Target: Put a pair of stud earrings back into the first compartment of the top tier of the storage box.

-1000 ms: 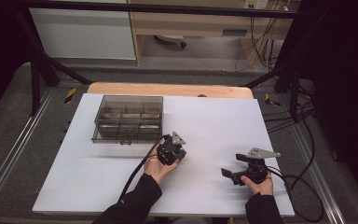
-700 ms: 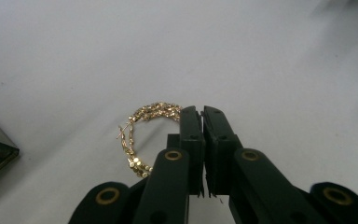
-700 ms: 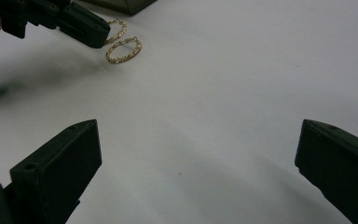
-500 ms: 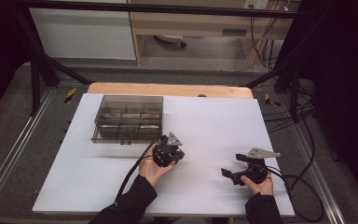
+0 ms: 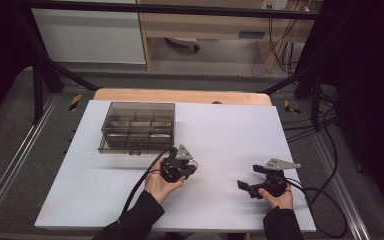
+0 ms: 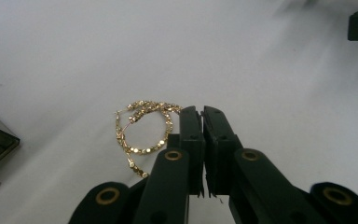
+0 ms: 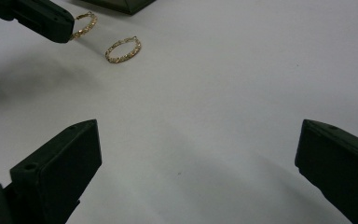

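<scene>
Pinching one gold hoop earring point(image 6: 142, 128) in my left gripper point(image 6: 203, 112), I should lift it slowly and level toward the smoky compartment box point(image 5: 137, 127), keeping the clamp firm so the thin ring cannot slip. It hangs at the jaw tips just above the white table point(image 5: 230, 135), beaded and glittering. Its twin point(image 7: 123, 50) lies flat nearby. My right gripper point(image 7: 198, 154) rests released
</scene>
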### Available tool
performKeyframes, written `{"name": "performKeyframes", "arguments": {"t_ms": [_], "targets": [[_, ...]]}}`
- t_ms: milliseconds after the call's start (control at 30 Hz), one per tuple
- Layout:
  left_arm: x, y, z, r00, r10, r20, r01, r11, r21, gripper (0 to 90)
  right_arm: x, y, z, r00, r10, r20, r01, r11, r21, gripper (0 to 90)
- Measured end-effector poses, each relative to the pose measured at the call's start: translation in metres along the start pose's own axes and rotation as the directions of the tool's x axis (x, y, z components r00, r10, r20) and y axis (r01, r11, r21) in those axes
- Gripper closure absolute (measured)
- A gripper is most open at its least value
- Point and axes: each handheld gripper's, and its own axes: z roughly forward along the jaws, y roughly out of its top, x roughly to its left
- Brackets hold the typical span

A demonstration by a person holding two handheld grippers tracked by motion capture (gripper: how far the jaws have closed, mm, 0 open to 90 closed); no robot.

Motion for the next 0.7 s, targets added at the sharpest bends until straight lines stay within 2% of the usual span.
{"name": "performKeyframes", "arguments": {"t_ms": [533,700], "targets": [[-0.009,-0.002,-0.019,0.9988,0.044,0.021,-0.044,0.999,0.001,87.0,0.0,0.0,0.0,1.0,-0.002,0.002,0.002,1.0,0.001,0.8],[-0.009,-0.003,-0.025,0.9988,0.043,0.023,-0.043,0.9991,-0.003,87.1,0.0,0.0,0.0,1.0,-0.002,0.002,0.002,1.0,0.001,0.8]]}}
